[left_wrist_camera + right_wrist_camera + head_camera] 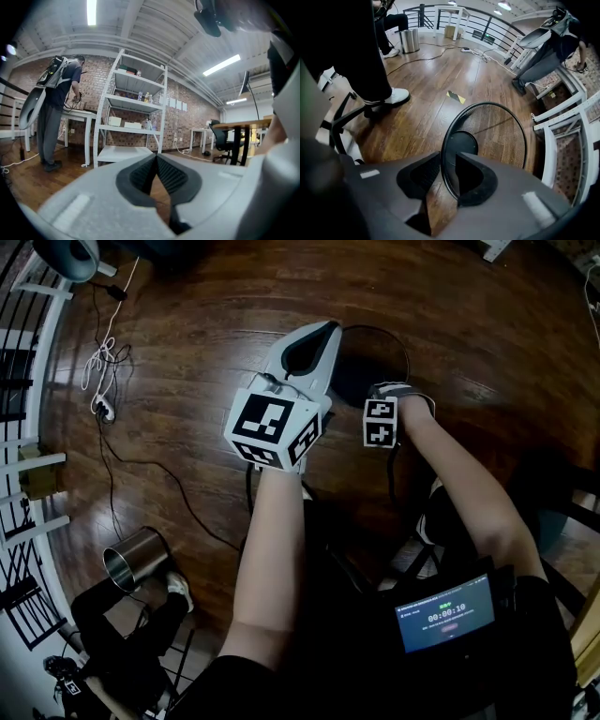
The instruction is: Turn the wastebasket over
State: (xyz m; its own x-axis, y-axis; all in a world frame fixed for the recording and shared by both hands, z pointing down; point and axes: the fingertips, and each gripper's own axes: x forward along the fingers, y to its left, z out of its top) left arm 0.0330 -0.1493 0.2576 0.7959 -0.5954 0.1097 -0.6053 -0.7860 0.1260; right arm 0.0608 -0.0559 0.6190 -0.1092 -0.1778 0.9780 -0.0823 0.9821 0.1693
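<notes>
right gripper [448, 165]: fingers apart, straddling rim of upright black mesh wastebasket [499, 133], not pinching | left gripper [156, 158]: fingers together, empty | wooden floor [422, 89]

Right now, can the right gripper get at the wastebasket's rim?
Likely yes: the right gripper sits over the wastebasket, jaws apart, with its rim running between them and nothing else in the way.
</notes>
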